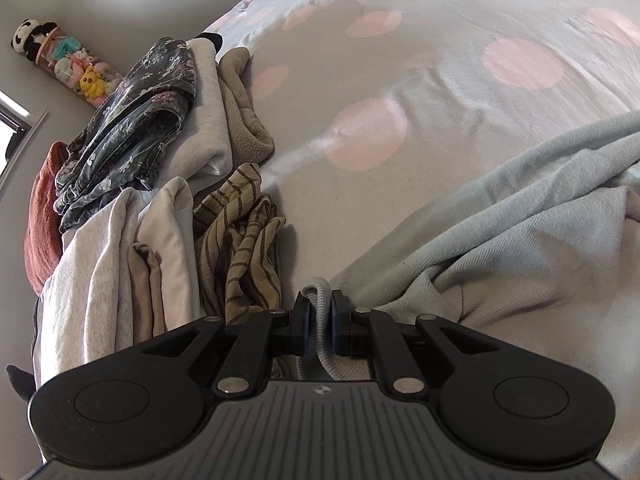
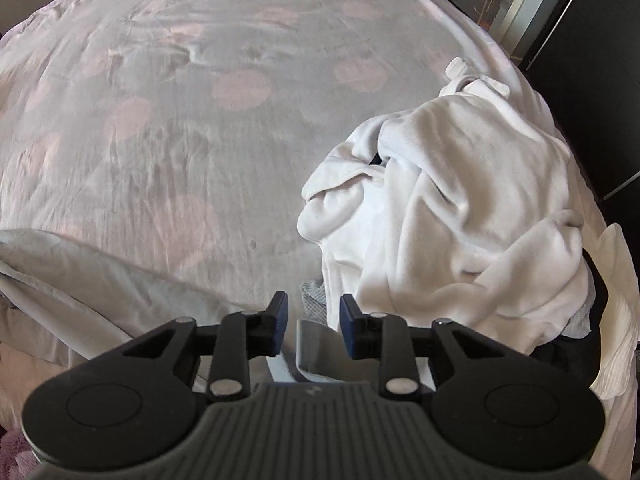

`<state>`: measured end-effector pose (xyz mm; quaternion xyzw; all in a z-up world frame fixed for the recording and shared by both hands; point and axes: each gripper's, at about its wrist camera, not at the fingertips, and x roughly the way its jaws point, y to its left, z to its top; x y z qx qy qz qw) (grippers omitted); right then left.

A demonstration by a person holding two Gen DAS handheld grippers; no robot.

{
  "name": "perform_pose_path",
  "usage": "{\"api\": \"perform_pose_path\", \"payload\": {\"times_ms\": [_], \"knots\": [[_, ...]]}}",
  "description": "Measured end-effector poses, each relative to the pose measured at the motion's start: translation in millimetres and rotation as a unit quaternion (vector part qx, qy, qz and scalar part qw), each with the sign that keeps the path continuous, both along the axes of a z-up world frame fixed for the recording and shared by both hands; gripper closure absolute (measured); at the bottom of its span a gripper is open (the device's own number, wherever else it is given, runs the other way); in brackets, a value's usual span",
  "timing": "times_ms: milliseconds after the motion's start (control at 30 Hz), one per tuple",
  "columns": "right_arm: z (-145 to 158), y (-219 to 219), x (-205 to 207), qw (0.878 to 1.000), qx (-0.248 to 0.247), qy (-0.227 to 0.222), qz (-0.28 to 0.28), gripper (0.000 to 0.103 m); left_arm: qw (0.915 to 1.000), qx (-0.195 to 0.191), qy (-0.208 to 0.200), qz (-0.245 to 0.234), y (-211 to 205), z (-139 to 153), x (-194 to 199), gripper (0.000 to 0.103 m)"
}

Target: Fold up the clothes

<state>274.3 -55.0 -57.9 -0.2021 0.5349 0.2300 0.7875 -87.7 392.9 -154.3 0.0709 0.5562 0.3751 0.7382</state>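
Left gripper point(image 1: 319, 304) clamps the ribbed hem of a pale grey sweatshirt point(image 1: 520, 248) on the bed point(image 1: 400, 60). Right gripper point(image 2: 313, 312) stands partly open, empty, beside a white fleece heap point(image 2: 460, 208).

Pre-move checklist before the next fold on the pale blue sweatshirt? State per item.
1. Left tongs shut on the ribbed hem of the pale blue sweatshirt: ok.
2. Right tongs open, pads pressing on nothing: ok for a fresh grasp.
3. Right tongs have a grasp point lined up: cannot tell; only a small patch of grey fabric shows beyond them.
4. Bare spotted bedcover ahead to fold onto: ok.
5. Clothes pile at the left lies close beside the left tongs: not ok if the fold swings that way.
6. White fleece heap close by the right tongs: snag risk, not ok.
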Motion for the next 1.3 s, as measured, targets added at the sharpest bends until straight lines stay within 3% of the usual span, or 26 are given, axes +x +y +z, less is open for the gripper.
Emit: {"api": "perform_pose_path", "payload": {"times_ms": [133, 200, 267, 500, 733, 1033, 1300], "knots": [[-16.1, 10.9, -3.4, 0.999, -0.048, 0.010, 0.005, 0.061, 1.0000, -0.002, 0.000, -0.001, 2.1, -0.3, 0.5, 0.095], [-24.9, 9.4, -4.5, 0.998, -0.057, 0.018, 0.003, 0.066, 1.0000, 0.001, -0.004, -0.004, 1.8, 2.1, 0.1, 0.095], [-28.7, 5.8, -5.2, 0.998, -0.059, 0.016, 0.000, 0.099, 0.9999, 0.007, -0.009, -0.006, 1.1, 5.3, -0.4, 0.095], [16.7, -0.6, 15.6, 0.997, -0.003, -0.057, -0.045, 0.100, 0.9988, 0.036, -0.031, -0.013, 2.6, 26.6, 0.7, 0.096], [64.2, 1.3, 66.3, 0.981, 0.044, -0.147, -0.119, 0.100, 0.9954, 0.079, -0.053, -0.008, 15.2, 48.9, 7.1, 0.096], [58.3, 22.6, 133.0, 0.966, 0.037, -0.192, -0.167, 0.100, 0.9901, 0.127, -0.059, 0.014, 49.9, 63.8, 21.5, 0.096], [15.6, 72.5, 186.3, 0.968, 0.015, -0.192, -0.161, 0.100, 0.9881, 0.148, -0.038, 0.020, 88.6, 61.7, 56.5, 0.096]]}}
